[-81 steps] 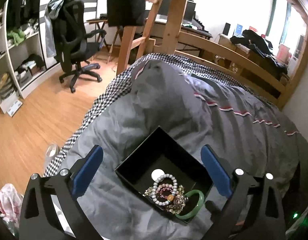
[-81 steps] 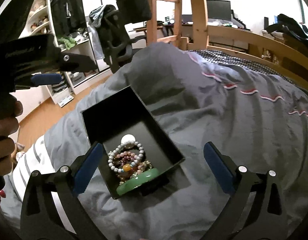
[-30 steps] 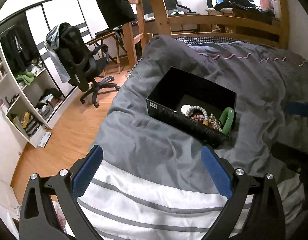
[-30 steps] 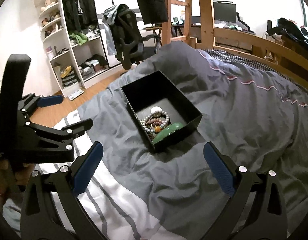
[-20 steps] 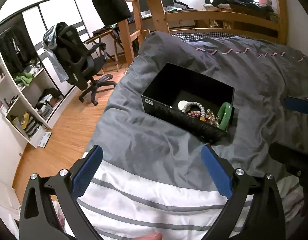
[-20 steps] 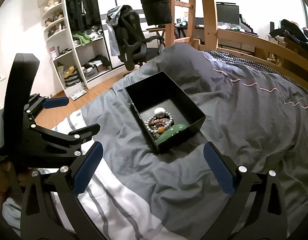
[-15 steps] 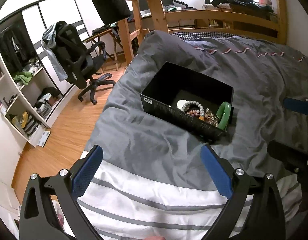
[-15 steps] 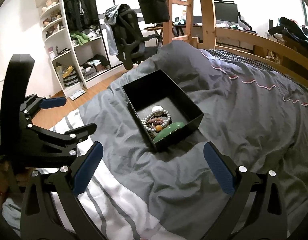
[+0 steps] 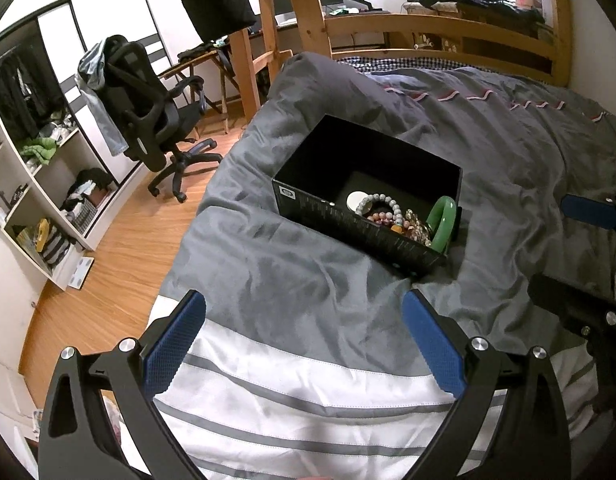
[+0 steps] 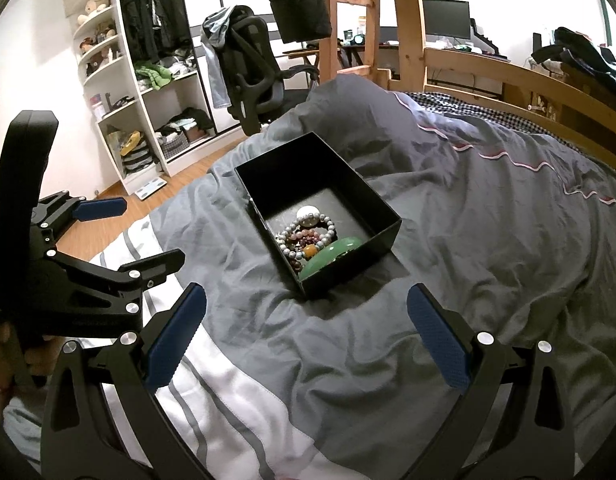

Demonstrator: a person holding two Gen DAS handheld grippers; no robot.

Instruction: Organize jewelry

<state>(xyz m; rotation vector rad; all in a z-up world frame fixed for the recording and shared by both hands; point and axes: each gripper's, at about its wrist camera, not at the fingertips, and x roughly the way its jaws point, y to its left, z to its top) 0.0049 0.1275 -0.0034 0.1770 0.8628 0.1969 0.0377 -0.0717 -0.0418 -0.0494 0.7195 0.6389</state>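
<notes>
A black open box sits on the grey bed cover. Inside lie a green bangle, bead bracelets and a white round piece. My left gripper is open and empty, held back from the box over the bed's near part; it also shows at the left of the right wrist view. My right gripper is open and empty, in front of the box; it also shows at the right edge of the left wrist view.
A grey and white striped cover lies under both grippers. A wooden bed rail runs behind the bed. An office chair and open shelves stand on the wooden floor to the left.
Both grippers pulled back and up from the box over the past seconds; it now looks smaller and farther. In the last half second there is only slight drift. Both stay open and empty.
</notes>
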